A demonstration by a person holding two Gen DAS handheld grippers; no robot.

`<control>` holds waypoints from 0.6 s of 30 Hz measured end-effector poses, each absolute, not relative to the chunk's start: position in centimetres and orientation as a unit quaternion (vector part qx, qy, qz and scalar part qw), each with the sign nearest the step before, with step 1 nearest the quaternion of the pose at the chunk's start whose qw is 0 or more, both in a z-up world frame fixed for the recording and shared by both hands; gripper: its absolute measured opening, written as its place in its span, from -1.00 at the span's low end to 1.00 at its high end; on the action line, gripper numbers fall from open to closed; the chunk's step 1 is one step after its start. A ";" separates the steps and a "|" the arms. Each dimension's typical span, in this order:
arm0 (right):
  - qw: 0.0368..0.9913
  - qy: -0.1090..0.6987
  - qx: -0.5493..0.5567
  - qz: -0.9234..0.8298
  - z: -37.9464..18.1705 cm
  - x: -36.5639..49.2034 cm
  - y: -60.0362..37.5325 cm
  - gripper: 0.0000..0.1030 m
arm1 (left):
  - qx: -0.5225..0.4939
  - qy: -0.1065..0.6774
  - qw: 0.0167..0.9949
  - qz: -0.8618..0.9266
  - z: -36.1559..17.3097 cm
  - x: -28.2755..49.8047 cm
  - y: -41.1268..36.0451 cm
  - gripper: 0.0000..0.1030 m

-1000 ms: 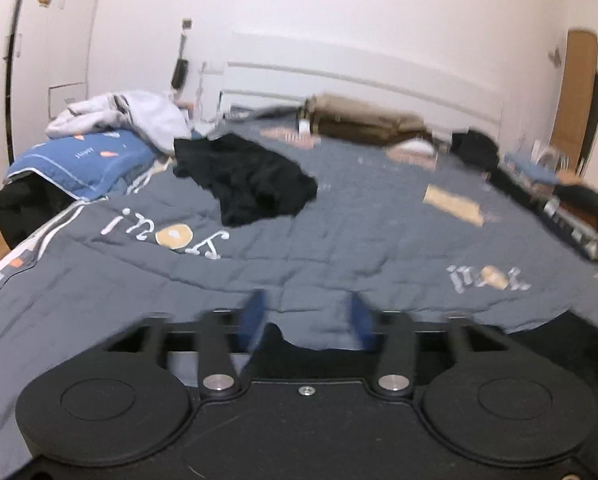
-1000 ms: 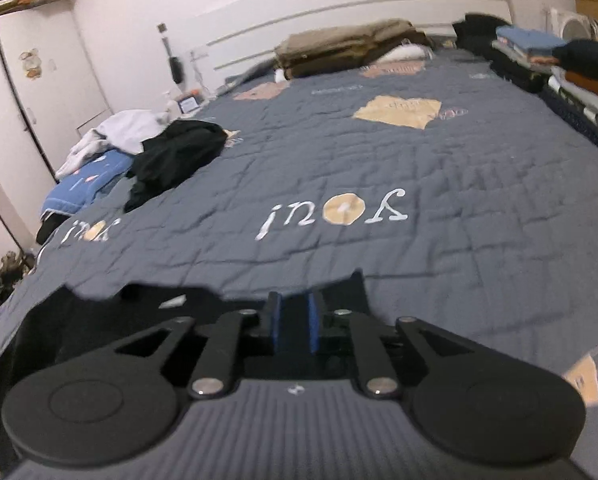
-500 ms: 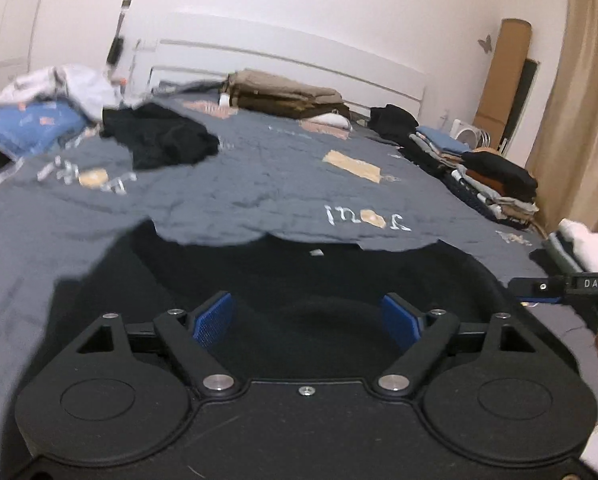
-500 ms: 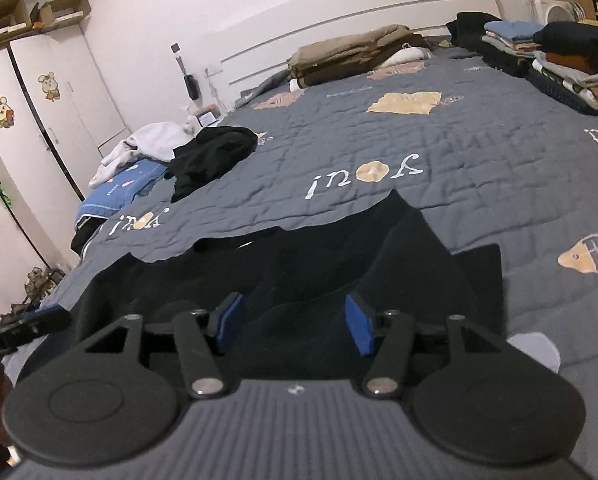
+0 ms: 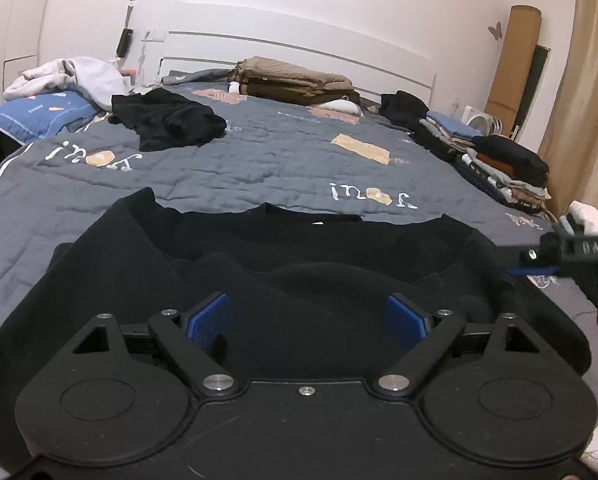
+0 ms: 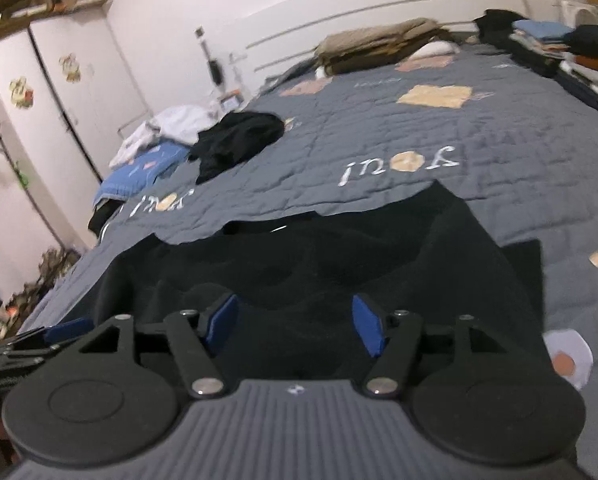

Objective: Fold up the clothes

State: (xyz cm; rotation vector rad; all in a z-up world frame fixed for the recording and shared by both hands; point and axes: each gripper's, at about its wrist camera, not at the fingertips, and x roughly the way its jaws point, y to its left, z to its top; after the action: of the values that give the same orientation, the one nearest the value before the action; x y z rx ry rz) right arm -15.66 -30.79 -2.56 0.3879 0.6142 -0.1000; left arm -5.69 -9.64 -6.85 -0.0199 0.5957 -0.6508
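- A black top (image 5: 299, 264) lies spread on the grey quilt (image 5: 259, 168) at the near edge of the bed, collar towards the headboard (image 5: 299, 48).
- The left hand-held gripper (image 5: 309, 322) hangs over the top's near hem, blue pads (image 5: 207, 320) wide apart, holding nothing.
- The right hand-held gripper (image 6: 295, 326) hangs over the same top, its pads also apart and empty.
- A crumpled black garment (image 5: 167, 120) lies towards the far left corner.
- Folded stacks (image 5: 499, 160) line the right edge.
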 end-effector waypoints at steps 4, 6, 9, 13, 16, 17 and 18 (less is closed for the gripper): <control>0.933 0.315 0.169 -0.037 -1.9 -13.1 -30.7 0.26 | -0.011 0.297 0.900 -0.318 -7.1 -5.0 -10.2 0.68; 0.932 0.323 0.160 -0.034 -1.7 -11.8 -30.7 0.28 | -0.005 0.294 0.900 -0.321 -7.2 -4.8 -10.5 0.69; 0.930 0.332 0.154 -0.038 -2.2 -9.8 -31.1 0.30 | 0.005 0.290 0.900 -0.325 -7.4 -4.6 -11.1 0.74; 0.928 0.345 0.135 -0.033 -3.8 -7.9 -31.0 0.31 | 0.013 0.302 0.897 -0.323 -7.9 -4.1 -11.4 0.74; 0.929 0.350 0.116 -0.038 -5.2 -7.0 -31.0 0.31 | 0.014 0.308 0.896 -0.320 -8.2 -3.8 -11.6 0.74; 0.927 0.355 0.111 -0.039 -5.6 -6.6 -31.0 0.31 | 0.014 0.308 0.896 -0.320 -8.2 -3.8 -11.6 0.74; 0.925 0.362 0.108 -0.040 -6.0 -6.2 -31.1 0.31 | 0.015 0.308 0.896 -0.321 -8.2 -3.8 -11.7 0.74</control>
State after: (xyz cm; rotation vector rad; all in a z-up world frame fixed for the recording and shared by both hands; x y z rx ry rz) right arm -6.21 -31.07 -5.97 0.2211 0.7419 -0.0817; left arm -3.81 -11.70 -8.24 0.0305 0.6374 -0.6662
